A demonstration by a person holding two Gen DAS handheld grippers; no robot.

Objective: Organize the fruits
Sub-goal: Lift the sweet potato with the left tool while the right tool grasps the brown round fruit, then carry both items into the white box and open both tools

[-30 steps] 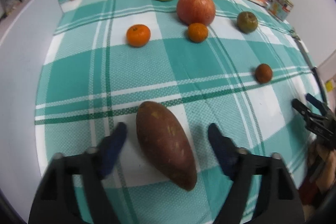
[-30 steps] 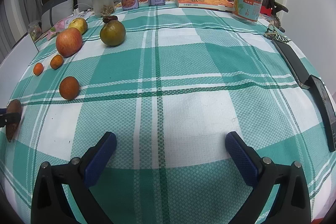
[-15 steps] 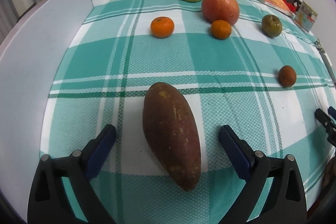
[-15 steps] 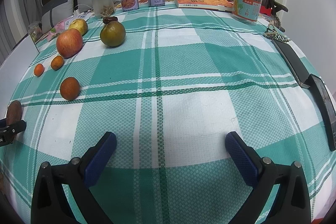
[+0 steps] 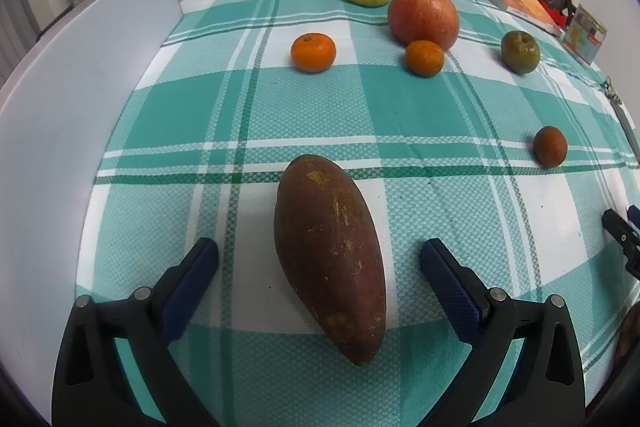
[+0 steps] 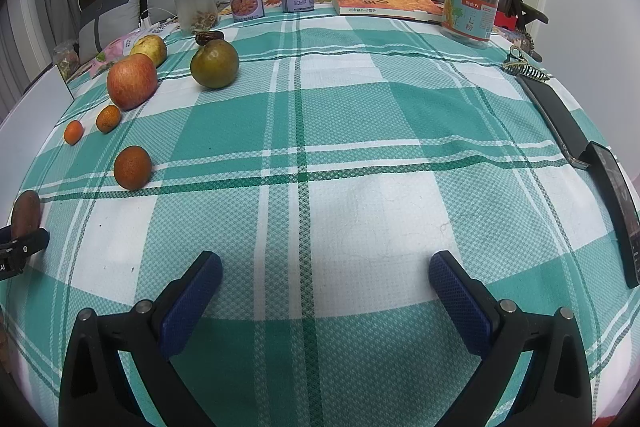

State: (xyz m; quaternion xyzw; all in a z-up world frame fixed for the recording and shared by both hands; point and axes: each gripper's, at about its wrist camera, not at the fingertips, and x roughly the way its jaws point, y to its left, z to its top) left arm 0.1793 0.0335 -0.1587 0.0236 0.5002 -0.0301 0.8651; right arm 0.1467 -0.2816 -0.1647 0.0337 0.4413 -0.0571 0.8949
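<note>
My left gripper (image 5: 320,263) fingers just opened wide, sweet potato (image 5: 330,255) lies between, untouched; right gripper (image 6: 326,277) fingers wide open, w/ nothing inside.

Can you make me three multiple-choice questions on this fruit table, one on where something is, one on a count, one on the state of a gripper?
1. Where does the sweet potato lie?
A. Between the left gripper's open fingers
B. Beside the book
C. Against the red apple

2. How many small orange mandarins are on the cloth?
A. One
B. Two
C. Four

3. What is the right gripper doing?
A. Clamping an apple
B. Open over bare cloth
C. Shut on a can

Answers:
1 A, both pads stand clear of the sweet potato, having just been opening.
2 B, one mandarin sits apart, the other mandarin by the red apple.
3 B, only checked tablecloth shows between its fingers.
</note>
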